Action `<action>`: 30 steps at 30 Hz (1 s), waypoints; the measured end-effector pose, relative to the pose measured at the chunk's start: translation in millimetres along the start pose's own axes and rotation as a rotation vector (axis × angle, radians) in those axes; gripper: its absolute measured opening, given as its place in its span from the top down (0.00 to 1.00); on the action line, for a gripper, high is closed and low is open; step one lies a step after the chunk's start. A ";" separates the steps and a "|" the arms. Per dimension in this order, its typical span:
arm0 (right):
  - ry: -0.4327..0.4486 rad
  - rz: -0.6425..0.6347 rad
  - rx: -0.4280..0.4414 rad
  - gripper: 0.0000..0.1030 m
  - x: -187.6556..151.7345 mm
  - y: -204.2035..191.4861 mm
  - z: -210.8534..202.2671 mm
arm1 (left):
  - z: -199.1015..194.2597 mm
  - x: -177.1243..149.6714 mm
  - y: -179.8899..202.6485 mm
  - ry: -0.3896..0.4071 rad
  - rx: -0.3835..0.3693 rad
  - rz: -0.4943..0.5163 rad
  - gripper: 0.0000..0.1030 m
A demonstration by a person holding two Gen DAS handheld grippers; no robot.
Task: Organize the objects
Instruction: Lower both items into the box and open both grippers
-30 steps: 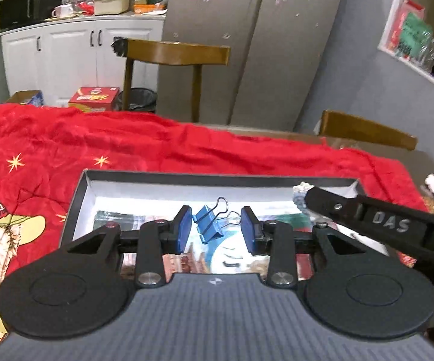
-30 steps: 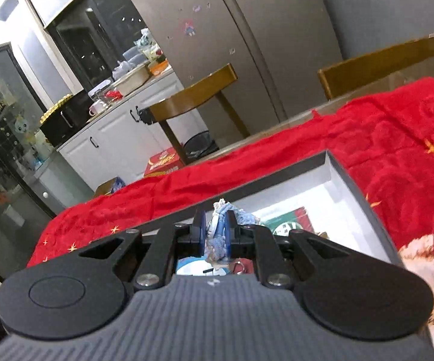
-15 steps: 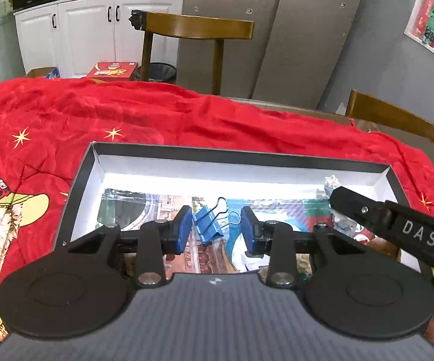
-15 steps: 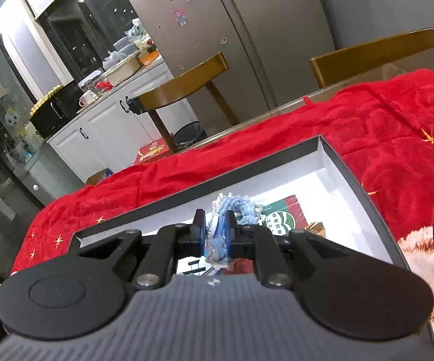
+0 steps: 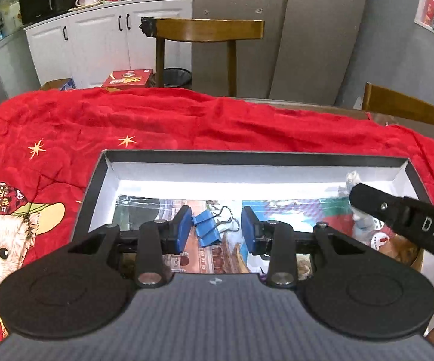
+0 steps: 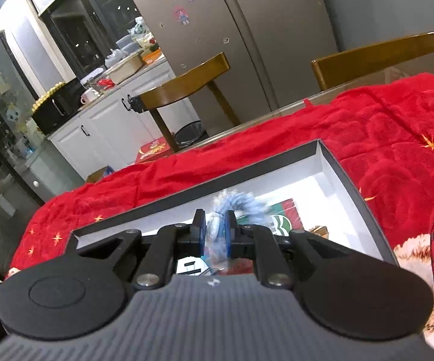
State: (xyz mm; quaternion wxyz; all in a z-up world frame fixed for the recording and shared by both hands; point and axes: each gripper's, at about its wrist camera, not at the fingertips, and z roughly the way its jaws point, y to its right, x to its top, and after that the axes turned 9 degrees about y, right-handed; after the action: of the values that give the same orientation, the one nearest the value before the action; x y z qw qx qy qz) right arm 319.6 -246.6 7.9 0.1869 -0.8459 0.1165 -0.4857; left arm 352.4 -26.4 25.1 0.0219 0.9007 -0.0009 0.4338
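Over the black shallow cardboard box on the red tabletop, the left hand-held gripper carries a blue metal binder clip (touching one pad only), while the right hand-held gripper is opening around a pale blue yarn bundle.

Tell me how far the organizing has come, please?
Done: printed cards lie in the box. In hand: the left hand-held gripper carries a blue binder clip above it; the right hand-held gripper is opening around a blue yarn piece. Left: releasing both.
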 end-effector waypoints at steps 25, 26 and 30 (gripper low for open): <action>0.398 -0.163 0.182 0.00 41.7 -54.7 -149.1 | -153.8 42.9 -13.0 0.359 -0.005 -0.001 0.16; 0.414 -0.186 0.168 0.00 40.4 -60.6 -157.2 | -167.9 42.6 -13.2 0.381 -0.028 -0.005 0.11; 0.489 -0.255 0.104 0.00 38.5 -75.2 -202.8 | -220.6 35.7 -14.3 0.454 -0.058 -0.059 0.10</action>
State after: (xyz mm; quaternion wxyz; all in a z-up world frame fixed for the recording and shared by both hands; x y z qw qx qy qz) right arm 164.6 -234.5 163.0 0.1337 -0.7006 0.0259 -0.7004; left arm 202.6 -2.6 189.9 0.0603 0.7787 0.0179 0.6242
